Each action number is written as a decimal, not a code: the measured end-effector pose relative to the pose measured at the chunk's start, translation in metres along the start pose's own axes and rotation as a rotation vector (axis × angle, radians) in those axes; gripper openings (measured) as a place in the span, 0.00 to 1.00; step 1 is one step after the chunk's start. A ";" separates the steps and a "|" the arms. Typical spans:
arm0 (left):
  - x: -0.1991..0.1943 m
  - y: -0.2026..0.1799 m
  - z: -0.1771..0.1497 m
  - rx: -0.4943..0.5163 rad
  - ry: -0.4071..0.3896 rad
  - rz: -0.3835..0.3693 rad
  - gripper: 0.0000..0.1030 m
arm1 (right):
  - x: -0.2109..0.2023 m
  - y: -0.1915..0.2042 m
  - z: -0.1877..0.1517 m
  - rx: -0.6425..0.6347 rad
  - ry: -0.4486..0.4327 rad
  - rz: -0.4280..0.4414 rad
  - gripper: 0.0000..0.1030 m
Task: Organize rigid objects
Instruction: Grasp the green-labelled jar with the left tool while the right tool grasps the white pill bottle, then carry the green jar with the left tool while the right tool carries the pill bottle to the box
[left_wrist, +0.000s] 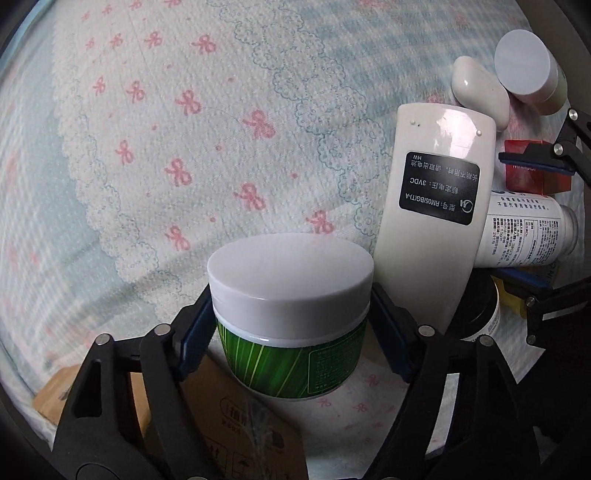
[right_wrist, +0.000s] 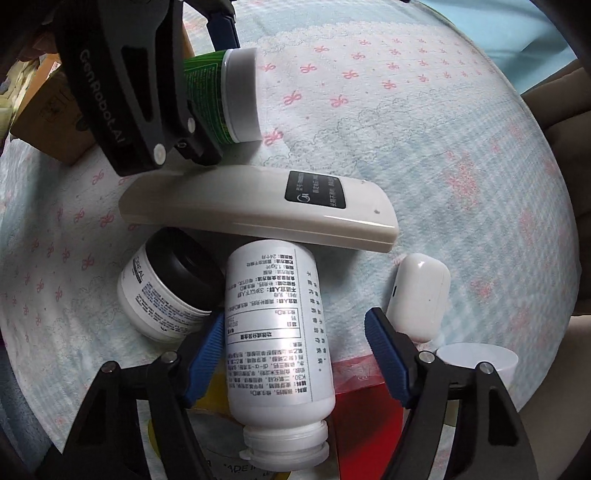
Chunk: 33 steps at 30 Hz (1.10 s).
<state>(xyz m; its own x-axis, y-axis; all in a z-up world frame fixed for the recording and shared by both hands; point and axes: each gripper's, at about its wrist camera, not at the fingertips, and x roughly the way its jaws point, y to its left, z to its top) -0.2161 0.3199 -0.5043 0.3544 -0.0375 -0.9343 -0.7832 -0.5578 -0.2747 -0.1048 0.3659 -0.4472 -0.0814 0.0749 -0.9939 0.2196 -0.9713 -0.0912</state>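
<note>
My left gripper (left_wrist: 291, 325) pinches the green-labelled jar (left_wrist: 291, 314), with the remote (left_wrist: 436, 206), marked "RM05/BG(T)-A, 3VDC", just off its right finger. My right gripper (right_wrist: 295, 354) is spread around the lying white bottle (right_wrist: 277, 332), with an L'Oréal jar (right_wrist: 162, 291) beside its left finger; I can't tell whether the pads touch the bottle

Your left wrist camera looks forward and down, very close over the green jar (left_wrist: 291, 325), with the bow-print cloth (left_wrist: 155, 147) beyond. Your right wrist camera looks steeply down, near the white bottle (right_wrist: 275, 339). Both views share the remote (left_wrist: 436, 206) (right_wrist: 258, 206), jar and bottle.
</note>
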 end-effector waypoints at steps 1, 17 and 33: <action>0.001 0.002 0.001 -0.007 0.003 -0.010 0.66 | 0.001 0.001 0.000 -0.004 0.007 0.014 0.60; -0.008 0.000 -0.017 -0.030 -0.067 -0.037 0.66 | -0.012 0.014 -0.008 0.015 0.047 -0.008 0.45; -0.094 -0.007 -0.086 -0.077 -0.262 -0.065 0.66 | -0.092 0.023 -0.043 0.370 -0.103 0.080 0.45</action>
<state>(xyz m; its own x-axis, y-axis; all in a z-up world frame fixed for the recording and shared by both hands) -0.2004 0.2559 -0.3951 0.2505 0.2101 -0.9451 -0.7187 -0.6137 -0.3269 -0.0505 0.3459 -0.3608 -0.1799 -0.0090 -0.9836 -0.1347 -0.9903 0.0338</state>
